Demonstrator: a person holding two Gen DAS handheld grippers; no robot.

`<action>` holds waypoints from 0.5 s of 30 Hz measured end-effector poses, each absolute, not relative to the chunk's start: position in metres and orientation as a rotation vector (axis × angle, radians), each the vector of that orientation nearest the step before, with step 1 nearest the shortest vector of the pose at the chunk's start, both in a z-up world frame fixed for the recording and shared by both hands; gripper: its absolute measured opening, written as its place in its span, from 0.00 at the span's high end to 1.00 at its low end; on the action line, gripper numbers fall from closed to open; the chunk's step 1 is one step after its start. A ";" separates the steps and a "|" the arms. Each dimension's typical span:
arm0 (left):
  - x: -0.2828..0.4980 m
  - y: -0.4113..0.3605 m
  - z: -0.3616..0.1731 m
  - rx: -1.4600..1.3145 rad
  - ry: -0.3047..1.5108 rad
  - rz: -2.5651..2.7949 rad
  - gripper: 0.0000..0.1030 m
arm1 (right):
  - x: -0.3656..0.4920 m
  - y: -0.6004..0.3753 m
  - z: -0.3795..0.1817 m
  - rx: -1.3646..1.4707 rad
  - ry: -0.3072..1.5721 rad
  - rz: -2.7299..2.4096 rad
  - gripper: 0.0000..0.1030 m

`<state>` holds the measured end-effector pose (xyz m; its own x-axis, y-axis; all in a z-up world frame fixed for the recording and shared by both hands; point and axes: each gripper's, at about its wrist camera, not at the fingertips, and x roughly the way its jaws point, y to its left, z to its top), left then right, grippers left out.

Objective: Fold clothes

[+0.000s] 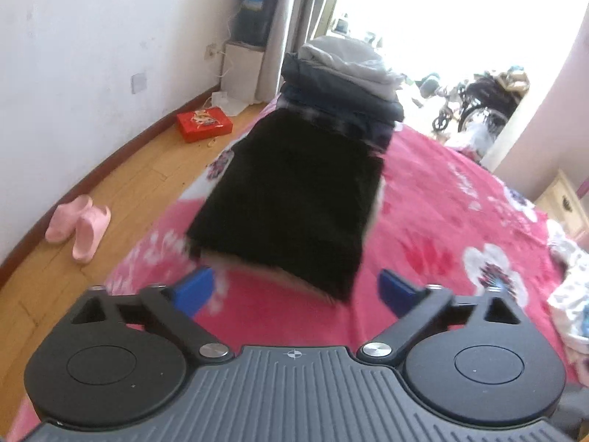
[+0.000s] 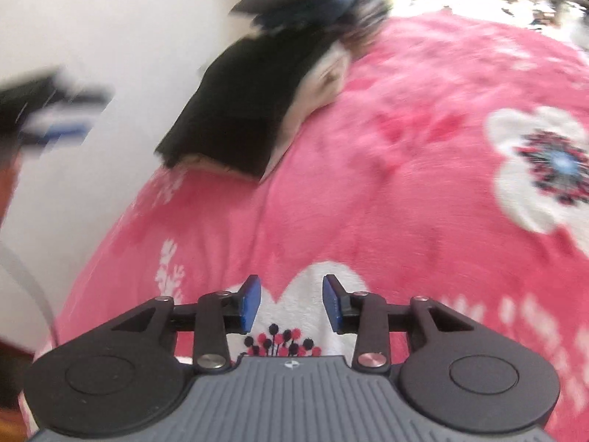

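A: Where is the black garment [image 1: 291,199] being kept?

B: It is lying folded on the pink blanket [image 1: 434,206], close to the bed's left edge, with a pale lining showing along its near edge. Its far end is being touched, or nearly so, by a stack [image 1: 342,84] of folded clothes, dark pieces below and a grey one on top.

A: And how are the grippers being held?

B: The left gripper [image 1: 296,291] is being held just short of the garment's near edge, fingers spread wide, nothing between them. The right gripper [image 2: 292,304] is being held over a white flower on the blanket, well apart from the garment [image 2: 254,107], its pads parted by a smaller gap and gripping nothing.

A: Beyond the bed?

B: Pink slippers [image 1: 79,226] and a red box [image 1: 204,123] are lying on the wooden floor.
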<state>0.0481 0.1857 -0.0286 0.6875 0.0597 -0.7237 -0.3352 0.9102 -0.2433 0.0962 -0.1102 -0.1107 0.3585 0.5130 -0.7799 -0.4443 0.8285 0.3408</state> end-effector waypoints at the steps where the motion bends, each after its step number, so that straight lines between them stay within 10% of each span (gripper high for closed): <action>1: 0.035 0.180 -0.025 -0.371 0.783 0.225 0.01 | 0.088 -0.112 -0.100 0.084 1.019 0.603 0.58; 5: 0.003 0.169 -0.009 -0.368 0.780 0.240 0.00 | 0.048 -0.109 -0.055 0.065 0.944 0.550 0.37; 15: -0.042 0.144 0.012 -0.392 0.705 0.346 0.00 | -0.010 -0.093 0.001 -0.018 0.853 0.407 0.25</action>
